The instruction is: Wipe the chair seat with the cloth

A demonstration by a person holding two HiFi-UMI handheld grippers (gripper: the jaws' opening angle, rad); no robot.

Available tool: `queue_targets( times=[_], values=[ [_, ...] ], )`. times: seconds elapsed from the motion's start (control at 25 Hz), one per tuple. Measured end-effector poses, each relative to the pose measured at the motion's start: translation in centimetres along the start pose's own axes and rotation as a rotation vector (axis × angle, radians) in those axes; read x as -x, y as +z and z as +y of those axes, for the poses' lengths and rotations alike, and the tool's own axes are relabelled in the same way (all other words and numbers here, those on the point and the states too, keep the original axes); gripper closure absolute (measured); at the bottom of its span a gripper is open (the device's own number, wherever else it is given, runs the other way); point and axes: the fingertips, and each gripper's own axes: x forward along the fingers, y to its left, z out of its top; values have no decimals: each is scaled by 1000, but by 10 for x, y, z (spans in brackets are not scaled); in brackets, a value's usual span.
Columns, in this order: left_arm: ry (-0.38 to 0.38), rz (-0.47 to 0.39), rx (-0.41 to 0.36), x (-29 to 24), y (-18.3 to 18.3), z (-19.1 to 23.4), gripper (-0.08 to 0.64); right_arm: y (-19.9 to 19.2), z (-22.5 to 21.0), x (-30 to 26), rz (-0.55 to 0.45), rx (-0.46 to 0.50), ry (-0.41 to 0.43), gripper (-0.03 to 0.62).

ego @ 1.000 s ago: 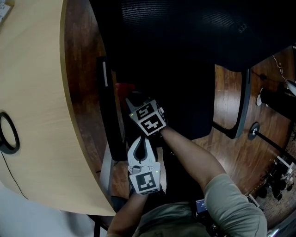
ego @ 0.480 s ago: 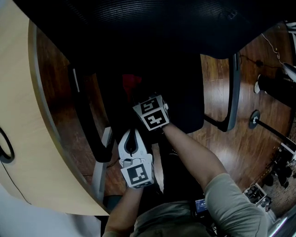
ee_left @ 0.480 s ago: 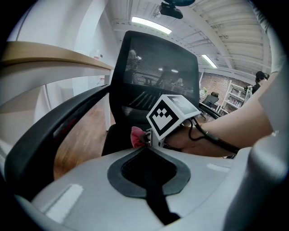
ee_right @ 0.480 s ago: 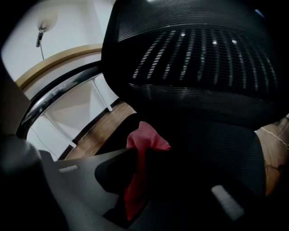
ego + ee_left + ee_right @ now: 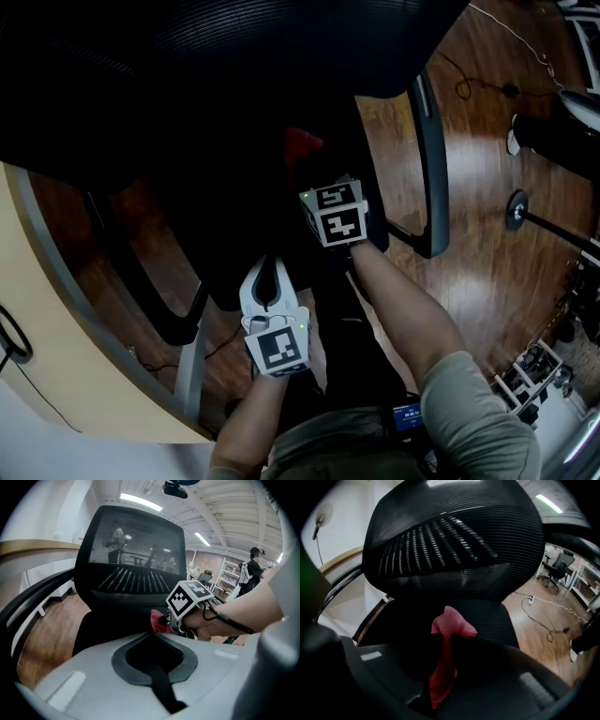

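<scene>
A black mesh office chair fills the head view; its seat [image 5: 234,211] lies dark under both grippers. My right gripper [image 5: 314,173] is over the seat, shut on a red cloth [image 5: 302,145] that pokes out ahead of its marker cube. In the right gripper view the cloth [image 5: 452,623] stands pinched between the dark jaws, in front of the seat [image 5: 492,620] and backrest [image 5: 454,541]. My left gripper [image 5: 269,262], white, hovers near the seat's front edge with its fingertips together and nothing between them. From the left gripper view I see the cloth [image 5: 158,621] on the seat.
Chair armrests stand at the right [image 5: 433,159] and lower left [image 5: 141,291] of the seat. A pale wooden desk [image 5: 47,375] curves along the left. Wooden floor [image 5: 487,244] with cables and other chair bases lies to the right. A person stands far off [image 5: 251,569].
The right gripper has carried the cloth across the seat toward the right armrest. The left gripper has shifted slightly the same way, and the desk has slid left out of most of the head view.
</scene>
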Motion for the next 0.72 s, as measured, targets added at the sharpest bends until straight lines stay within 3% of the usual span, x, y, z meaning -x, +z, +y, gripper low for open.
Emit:
queue_targets(
  times=[0.36,0.72],
  values=[
    [-56,2,-41,-28,1,-61,555,-35,-113,32,14,-176,-199,531],
    [-91,8,-44,-39,-10,-100,555,-65,-138,41,39,-235,-241,529]
  ],
)
